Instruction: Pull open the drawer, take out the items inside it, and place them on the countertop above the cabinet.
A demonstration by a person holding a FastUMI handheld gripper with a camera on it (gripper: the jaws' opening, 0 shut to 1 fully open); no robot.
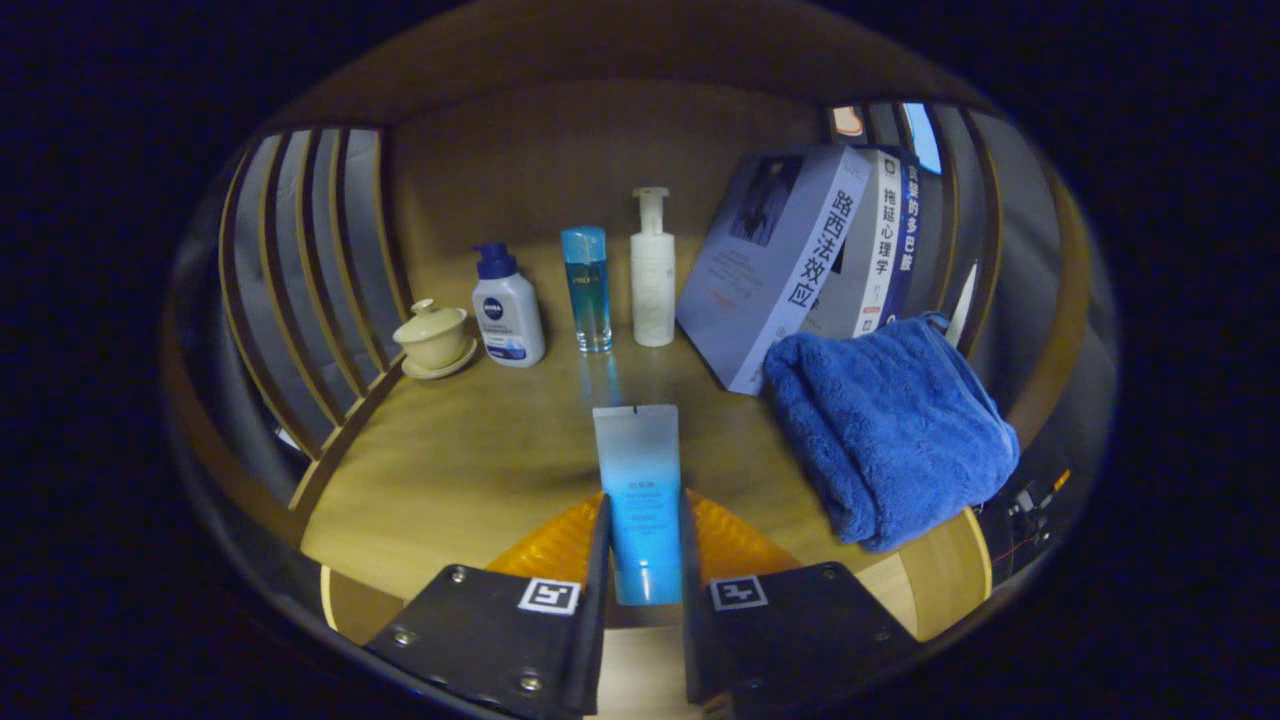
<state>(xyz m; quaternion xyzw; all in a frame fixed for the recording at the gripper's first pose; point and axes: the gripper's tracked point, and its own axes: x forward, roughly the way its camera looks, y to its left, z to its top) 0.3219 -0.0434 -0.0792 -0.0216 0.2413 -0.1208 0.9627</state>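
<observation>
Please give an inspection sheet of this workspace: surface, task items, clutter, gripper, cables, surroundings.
Surface: wooden countertop, bare in the middle.
Job's things: blue tube held upright between the fingers, above the countertop; drawer nothing seen.
Clutter: lidded cup on a saucer, white pump bottle, blue bottle and tall white pump bottle in a row at the back; leaning books to their right; blue towel in front of the books.
Grippers: hand-held gripper shut on the blue tube, both fingers pressing its sides.
Cables: thin wires beyond the towel, detail unclear.
Surroundings: wooden slat rails at both sides, wooden back panel.
</observation>
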